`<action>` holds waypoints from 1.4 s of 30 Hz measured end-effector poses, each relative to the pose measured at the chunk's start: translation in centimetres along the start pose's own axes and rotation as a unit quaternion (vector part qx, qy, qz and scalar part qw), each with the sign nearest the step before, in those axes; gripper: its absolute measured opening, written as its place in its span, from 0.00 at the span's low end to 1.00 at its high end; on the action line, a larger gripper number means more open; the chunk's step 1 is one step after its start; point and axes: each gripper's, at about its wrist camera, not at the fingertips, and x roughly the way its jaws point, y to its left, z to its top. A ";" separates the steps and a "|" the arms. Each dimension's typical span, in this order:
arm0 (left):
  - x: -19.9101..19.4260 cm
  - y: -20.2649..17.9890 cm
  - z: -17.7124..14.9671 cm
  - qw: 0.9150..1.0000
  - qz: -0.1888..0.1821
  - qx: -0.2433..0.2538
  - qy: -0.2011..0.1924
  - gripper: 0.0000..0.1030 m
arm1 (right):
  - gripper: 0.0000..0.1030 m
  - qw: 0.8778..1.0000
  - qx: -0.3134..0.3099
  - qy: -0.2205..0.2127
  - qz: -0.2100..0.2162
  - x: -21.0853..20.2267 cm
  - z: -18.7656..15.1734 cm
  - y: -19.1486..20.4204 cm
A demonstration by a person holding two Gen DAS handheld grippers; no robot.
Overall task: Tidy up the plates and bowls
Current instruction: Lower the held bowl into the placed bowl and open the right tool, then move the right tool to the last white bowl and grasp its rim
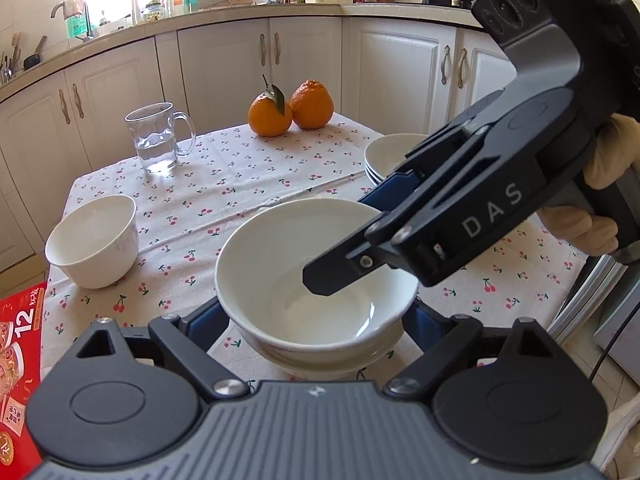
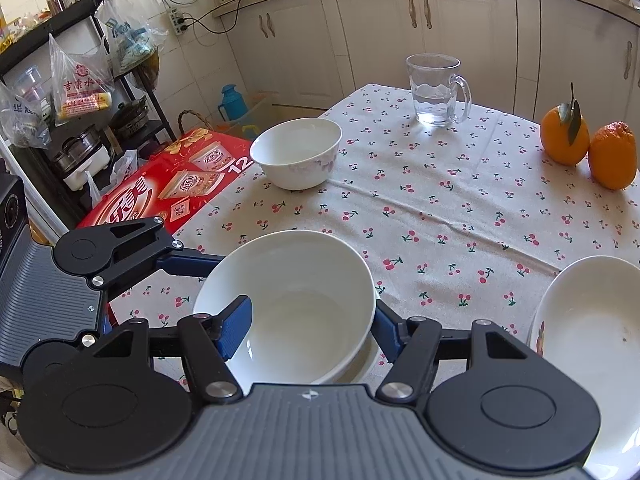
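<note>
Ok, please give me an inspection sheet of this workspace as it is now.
Surface: cherry-print tablecloth, lying flat.
Job's things: large white bowl on a white dish; small white bowl; stacked white dishes.
Clutter: glass mug of water; two oranges; red carton beside the table.
Grippers: right hand-held gripper clamps the large bowl's wall; left hand-held gripper straddles the stack, contact unclear.
Cables: black cable near a wall socket.
Surroundings: white kitchen cabinets.

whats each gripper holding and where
The right gripper pinches the big white bowl by its rim, one finger inside. The left gripper straddles it below, apparently not gripping.
</note>
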 end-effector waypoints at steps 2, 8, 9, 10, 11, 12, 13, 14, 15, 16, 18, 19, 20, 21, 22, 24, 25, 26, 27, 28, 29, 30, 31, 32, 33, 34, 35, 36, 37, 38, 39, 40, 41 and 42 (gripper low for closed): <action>0.1 0.0 0.0 1.000 -0.001 -0.001 0.002 0.90 | 0.68 1.000 -0.001 0.002 -0.002 0.1 0.0 0.1; 0.1 0.1 -0.1 1.000 -0.004 -0.003 0.001 0.90 | 0.68 1.000 -0.009 0.006 -0.007 0.3 0.0 0.3; 0.1 0.1 -0.1 1.000 -0.003 -0.002 0.001 0.90 | 0.68 1.000 -0.009 0.006 -0.008 0.3 0.0 0.3; 0.2 0.1 -0.1 1.000 -0.004 -0.001 0.002 0.90 | 0.68 1.000 -0.011 0.007 -0.009 0.4 -0.1 0.3; 0.2 0.1 -0.1 1.000 -0.004 -0.002 0.002 0.90 | 0.68 1.000 -0.011 0.008 -0.010 0.4 -0.1 0.3; 0.2 0.1 -0.1 1.000 -0.006 -0.002 0.003 0.90 | 0.68 1.000 -0.012 0.008 -0.012 0.4 -0.1 0.4; 0.3 0.1 -0.1 1.000 -0.009 -0.005 0.003 0.90 | 0.68 1.000 -0.014 0.009 -0.013 0.5 -0.1 0.4; 0.3 0.3 -0.2 1.000 -0.012 -0.009 0.004 0.91 | 0.68 1.000 -0.015 0.011 -0.015 0.5 -0.1 0.4; 0.4 0.4 -0.2 1.000 -0.014 -0.012 0.004 0.91 | 0.69 1.000 -0.016 0.011 -0.017 0.6 -0.1 0.4; 0.4 0.5 -0.2 1.000 -0.016 -0.014 0.005 0.92 | 0.69 1.000 -0.016 0.012 -0.017 0.6 -0.1 0.4; 0.4 0.6 -0.3 1.000 -0.018 -0.015 0.005 0.92 | 0.74 1.000 -0.015 0.012 -0.015 0.7 -0.1 0.4; 0.3 0.5 -0.3 1.000 -0.015 -0.012 0.002 0.93 | 0.80 1.000 -0.015 0.012 -0.016 0.7 -0.1 0.4; 0.1 0.4 -0.3 1.000 -0.012 -0.006 0.000 0.93 | 0.82 1.000 -0.017 0.010 -0.019 0.6 0.0 0.5; 0.0 0.4 -0.3 1.000 -0.010 -0.003 -0.001 0.93 | 0.84 1.000 -0.020 0.007 -0.019 0.5 0.0 0.6; -0.1 0.3 -0.3 1.000 -0.009 -0.002 -0.002 0.93 | 0.86 1.000 -0.021 0.006 -0.019 0.4 0.0 0.6; -0.3 0.3 -0.4 1.000 -0.013 -0.001 -0.005 0.94 | 0.90 0.999 -0.024 0.003 -0.022 0.2 0.1 0.8; -0.4 0.3 -0.4 1.000 -0.014 -0.001 -0.006 0.94 | 0.93 0.999 -0.025 0.001 -0.024 0.2 0.1 0.8; -0.6 0.3 -0.5 1.000 -0.014 -0.001 -0.007 0.94 | 0.95 0.999 -0.025 -0.002 -0.027 0.1 0.1 0.9; -0.8 0.3 -0.5 1.000 -0.014 -0.001 -0.009 0.94 | 0.97 0.999 -0.026 -0.004 -0.028 0.0 0.1 0.9; -1.0 0.4 -0.6 1.000 -0.015 -0.002 -0.010 0.94 | 1.00 0.999 -0.026 -0.007 -0.029 -0.1 0.0 1.0; -1.2 0.4 -0.7 1.000 -0.016 -0.003 -0.012 0.94 | 1.00 0.999 -0.026 -0.008 -0.033 -0.2 0.1 1.0; -1.5 0.5 -0.7 1.000 -0.016 -0.004 -0.014 0.94 | 1.00 0.999 -0.028 -0.010 -0.036 -0.3 0.1 1.2; -1.8 0.6 -0.8 1.000 -0.016 -0.004 -0.016 0.94 | 1.00 0.999 -0.030 -0.010 -0.039 -0.4 0.0 1.3; -2.0 0.8 -0.8 1.000 -0.016 -0.006 -0.020 0.95 | 1.00 0.998 -0.034 -0.010 -0.044 -0.4 0.0 1.5; -2.3 1.0 -0.8 1.000 -0.014 -0.008 -0.024 0.95 | 1.00 0.998 -0.037 -0.010 -0.047 -0.5 0.0 1.6; -2.6 1.3 -0.9 0.999 -0.011 -0.011 -0.028 0.96 | 1.00 0.998 -0.041 -0.010 -0.050 -0.5 0.0 1.8; -2.9 1.5 -0.9 0.999 -0.008 -0.013 -0.033 0.97 | 1.00 0.997 -0.046 -0.010 -0.054 -0.6 0.1 2.1; -3.2 1.9 -0.9 0.999 -0.004 -0.017 -0.039 0.97 | 1.00 0.997 -0.051 -0.011 -0.059 -0.6 0.2 2.3; -3.5 2.3 -1.0 0.999 0.002 -0.021 -0.043 0.98 | 1.00 0.996 -0.056 -0.012 -0.063 -0.6 0.3 2.5; -3.8 2.8 -1.1 0.998 0.007 -0.027 -0.048 0.98 | 1.00 0.996 -0.061 -0.013 -0.065 -0.6 0.5 2.7; -4.0 3.2 -1.1 0.998 0.011 -0.032 -0.050 0.98 | 1.00 0.996 -0.065 -0.013 -0.067 -0.6 0.7 2.9; -4.2 3.8 -1.2 0.998 0.016 -0.040 -0.053 0.98 | 1.00 0.995 -0.069 -0.014 -0.069 -0.6 0.9 3.2; -4.4 4.4 -1.3 0.997 0.022 -0.050 -0.058 0.98 | 1.00 0.995 -0.074 -0.015 -0.070 -0.6 1.2 3.4; -4.5 5.1 -1.3 0.996 0.026 -0.060 -0.061 0.98 | 1.00 0.994 -0.078 -0.015 -0.070 -0.5 1.4 3.5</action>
